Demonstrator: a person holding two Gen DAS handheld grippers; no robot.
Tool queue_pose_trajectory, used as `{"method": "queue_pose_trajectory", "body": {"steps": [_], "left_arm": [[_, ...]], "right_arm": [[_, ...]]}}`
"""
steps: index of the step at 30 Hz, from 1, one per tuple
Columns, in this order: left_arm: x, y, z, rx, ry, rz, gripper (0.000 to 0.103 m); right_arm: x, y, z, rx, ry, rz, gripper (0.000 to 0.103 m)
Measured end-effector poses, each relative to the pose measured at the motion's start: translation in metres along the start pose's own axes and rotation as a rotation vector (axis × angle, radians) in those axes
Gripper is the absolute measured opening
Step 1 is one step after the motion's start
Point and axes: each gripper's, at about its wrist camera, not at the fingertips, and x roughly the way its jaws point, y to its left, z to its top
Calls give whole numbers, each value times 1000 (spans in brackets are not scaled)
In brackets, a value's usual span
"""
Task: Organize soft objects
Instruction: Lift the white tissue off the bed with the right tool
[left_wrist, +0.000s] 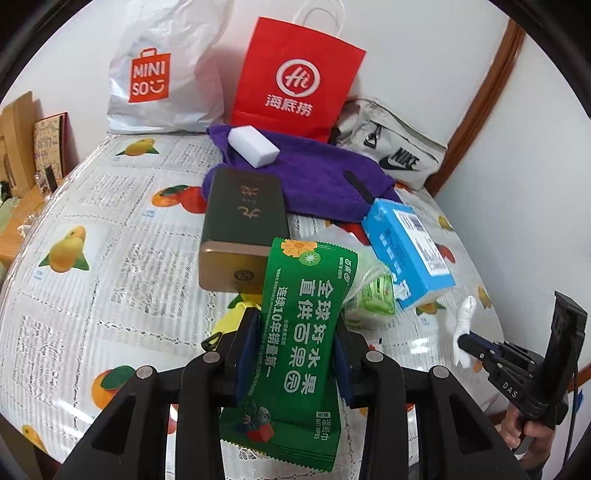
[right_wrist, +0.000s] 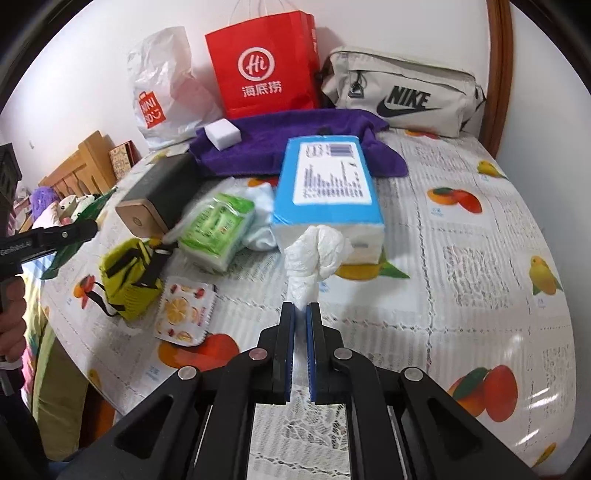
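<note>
Your left tongs (left_wrist: 295, 343) are clamped on a flat green plastic wet-wipes packet (left_wrist: 295, 343), lifted clear of the round worktop (left_wrist: 92, 258) with its fruit-print covering. Your right tongs (right_wrist: 302, 308) are pinched almost fully closed on the tail of a crumpled white tissue (right_wrist: 314, 254), which stands up from the tips in front of the blue soft tissue pack (right_wrist: 328, 184).

Below the green packet lie a pale green tissue pack (right_wrist: 218, 229) and a small yellow fabric pouch with black straps (right_wrist: 127, 280); beside the pouch lies a flat sachet printed with citrus slices (right_wrist: 184, 314). A dark box with a gold end (left_wrist: 243, 221) sits just beyond them. Further back, a purple towel (left_wrist: 314, 173) carries a white sponge block (left_wrist: 253, 146). Against the wall stand a white plastic shopping bag (left_wrist: 166, 74), a red paper carrier bag (left_wrist: 295, 81) and a grey fabric waist bag (right_wrist: 402, 92).
</note>
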Motion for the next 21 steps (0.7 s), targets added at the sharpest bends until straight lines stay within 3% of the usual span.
{"method": "queue_pose_trajectory", "body": {"steps": [21], "left_arm": [[2, -1, 43, -19, -15, 26, 35]], "right_arm": [[-7, 8, 68, -23, -65, 41, 6]]}}
